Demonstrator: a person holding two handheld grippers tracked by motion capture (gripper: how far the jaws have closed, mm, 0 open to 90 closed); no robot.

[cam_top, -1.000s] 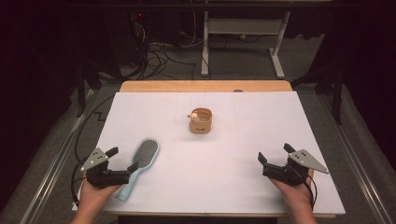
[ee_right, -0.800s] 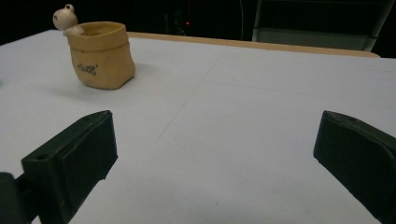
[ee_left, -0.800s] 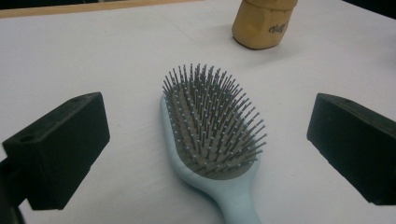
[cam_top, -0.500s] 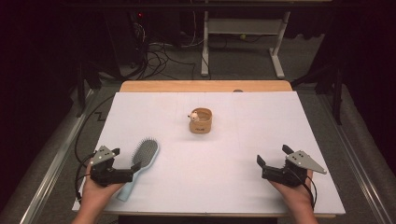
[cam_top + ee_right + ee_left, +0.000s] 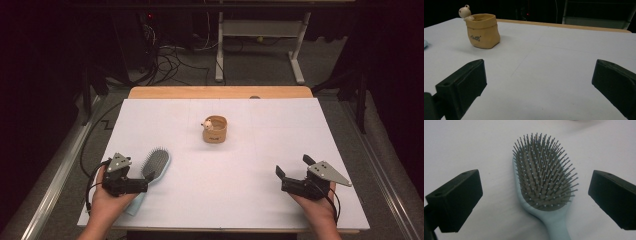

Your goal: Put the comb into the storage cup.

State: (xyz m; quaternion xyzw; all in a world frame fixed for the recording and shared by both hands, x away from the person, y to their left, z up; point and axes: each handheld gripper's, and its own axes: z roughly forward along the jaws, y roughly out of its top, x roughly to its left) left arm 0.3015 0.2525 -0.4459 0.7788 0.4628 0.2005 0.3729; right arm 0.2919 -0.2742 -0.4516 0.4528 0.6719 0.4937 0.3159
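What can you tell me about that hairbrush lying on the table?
The hairbrush is a pale blue paddle brush, plastic by its look, with an oval grey pad of thin dark pins tipped pale. It lies flat on the white table with pins facing up, near the person's left, its handle toward that hand. The left gripper sits over the handle end with its jaws open on either side of the head, not touching it.

On the table there is 1 hairbrush at the near left, 1 tan pot with 1 small figure on its rim in the far middle, and 2 grippers: the left gripper and the right gripper.
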